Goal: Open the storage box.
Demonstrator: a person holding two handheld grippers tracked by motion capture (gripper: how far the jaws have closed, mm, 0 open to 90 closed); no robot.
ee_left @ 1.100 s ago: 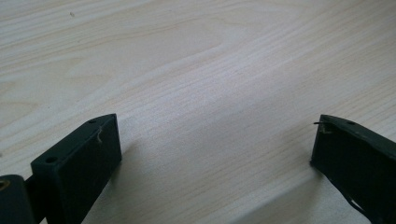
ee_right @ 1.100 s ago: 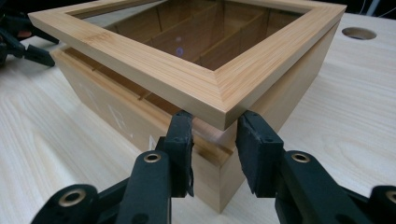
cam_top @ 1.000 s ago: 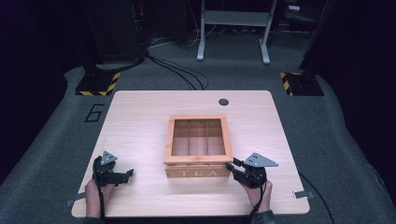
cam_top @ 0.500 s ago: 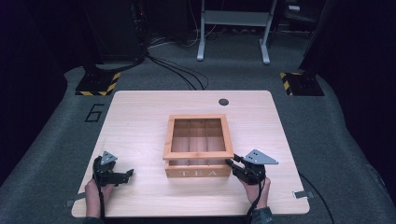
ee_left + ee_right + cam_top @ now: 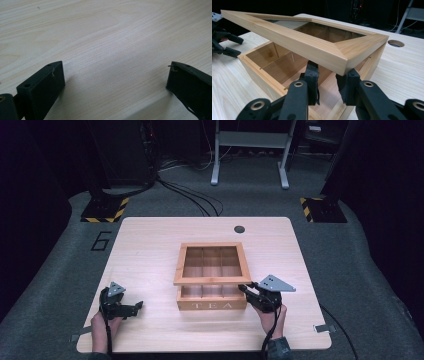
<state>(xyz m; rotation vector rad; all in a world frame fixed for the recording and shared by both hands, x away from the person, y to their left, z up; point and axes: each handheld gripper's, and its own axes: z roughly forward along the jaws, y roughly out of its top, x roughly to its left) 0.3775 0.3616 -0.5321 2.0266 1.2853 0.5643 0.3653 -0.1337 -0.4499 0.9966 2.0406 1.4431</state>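
The lid (image 5: 312,47) of the tea box (image 5: 212,304) at mid-table is propped partly up by the nearly closed right gripper (image 5: 327,83) wedged beneath it — full opening is judged left — while the left gripper (image 5: 112,82) is held wide, empty, on the table (image 5: 150,250).

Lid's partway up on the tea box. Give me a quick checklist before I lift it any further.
1. Right hand-held gripper under the lid front corner: ok, jaws sit beneath its edge.
2. Firm pinch on the lid: cannot tell.
3. Lid raised off the tea box front: ok, gap visible.
4. Rear hinge: cannot tell, hidden.
5. Left hand-held gripper steadying the box: not ok, open on the table, apart from it.
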